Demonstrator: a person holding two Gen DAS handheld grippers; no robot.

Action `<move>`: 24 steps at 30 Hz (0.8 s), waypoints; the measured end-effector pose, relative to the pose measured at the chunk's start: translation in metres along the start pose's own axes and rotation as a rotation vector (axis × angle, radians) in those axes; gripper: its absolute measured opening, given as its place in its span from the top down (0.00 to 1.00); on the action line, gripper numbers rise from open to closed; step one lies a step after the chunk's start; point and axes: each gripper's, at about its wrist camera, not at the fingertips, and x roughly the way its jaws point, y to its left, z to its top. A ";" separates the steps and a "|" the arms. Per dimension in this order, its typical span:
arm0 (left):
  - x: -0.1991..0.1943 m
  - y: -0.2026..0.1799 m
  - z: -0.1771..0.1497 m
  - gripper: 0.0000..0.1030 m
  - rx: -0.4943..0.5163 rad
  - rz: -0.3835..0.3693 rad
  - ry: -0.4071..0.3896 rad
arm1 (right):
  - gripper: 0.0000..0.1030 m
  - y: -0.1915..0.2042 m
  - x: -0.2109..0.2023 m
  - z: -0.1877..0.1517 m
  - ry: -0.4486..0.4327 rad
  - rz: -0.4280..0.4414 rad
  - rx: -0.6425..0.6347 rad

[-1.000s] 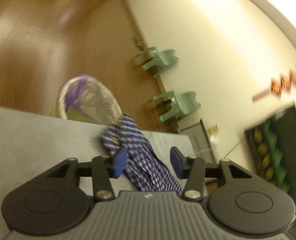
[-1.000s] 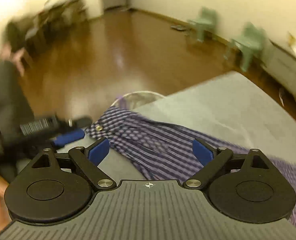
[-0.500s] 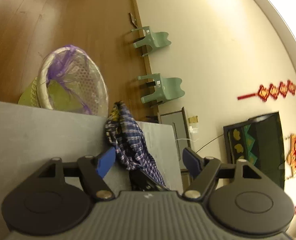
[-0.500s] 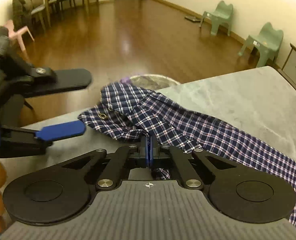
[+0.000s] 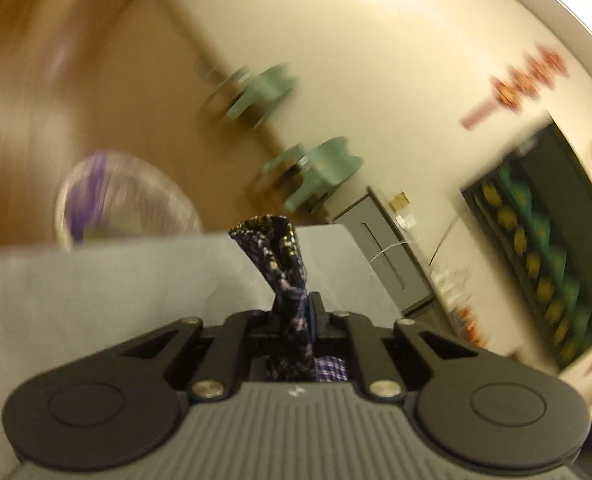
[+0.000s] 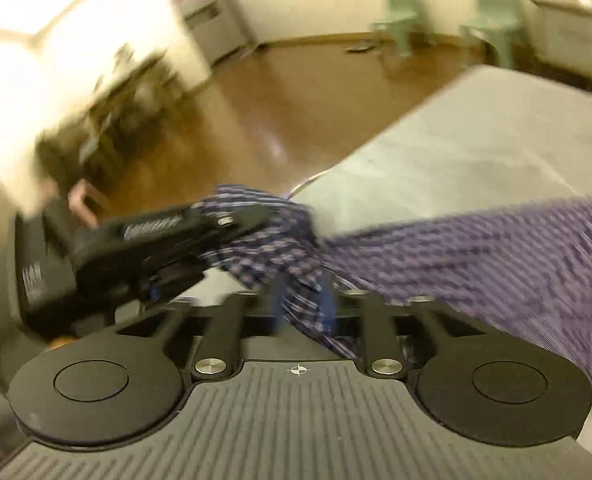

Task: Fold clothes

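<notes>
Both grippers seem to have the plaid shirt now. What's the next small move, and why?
Probably lift and draw the two apart to spread the plaid shirt. The left gripper and right gripper are both shut on bunched cloth close together, while the rest trails across the grey table, too crumpled to fold.

the shirt (image 6: 496,264) lies on the table (image 6: 476,148) at right of frame, its end bunched centre; the left gripper (image 6: 215,240) sits at left (touching the cloth); chairs (image 6: 496,28) stand upper right.
</notes>
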 end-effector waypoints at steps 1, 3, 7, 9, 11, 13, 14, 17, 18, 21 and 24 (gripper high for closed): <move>-0.004 -0.021 -0.007 0.91 0.118 0.001 -0.007 | 0.35 -0.007 -0.017 0.001 -0.030 0.006 0.038; -0.009 -0.064 -0.028 0.91 0.331 -0.015 -0.004 | 0.16 -0.017 -0.046 0.004 -0.082 0.017 0.091; -0.016 -0.133 -0.080 0.91 0.687 -0.045 -0.011 | 0.08 -0.006 -0.067 0.011 -0.049 0.007 0.048; -0.020 -0.154 -0.102 0.91 0.779 -0.075 0.007 | 0.09 -0.002 -0.070 0.013 -0.009 -0.020 0.017; -0.026 -0.169 -0.122 0.91 0.848 -0.093 0.013 | 0.18 -0.003 -0.068 0.013 0.025 -0.073 -0.002; -0.029 -0.181 -0.136 0.90 0.916 -0.078 0.011 | 0.33 -0.012 -0.067 0.013 0.048 -0.111 0.009; -0.029 -0.183 -0.139 0.90 0.931 -0.069 0.013 | 0.48 -0.017 -0.070 0.011 0.047 -0.128 0.015; -0.031 -0.187 -0.141 0.90 0.934 -0.076 0.030 | 0.83 -0.037 -0.080 0.007 0.029 -0.150 0.061; -0.032 -0.188 -0.142 0.90 0.942 -0.077 0.031 | 0.89 -0.043 -0.085 0.006 0.019 -0.145 0.084; -0.036 -0.194 -0.148 0.88 0.976 -0.083 0.033 | 0.93 -0.057 -0.092 0.003 -0.001 -0.139 0.114; -0.040 -0.199 -0.155 0.84 1.008 -0.084 0.033 | 0.95 -0.064 -0.100 -0.001 -0.019 -0.143 0.125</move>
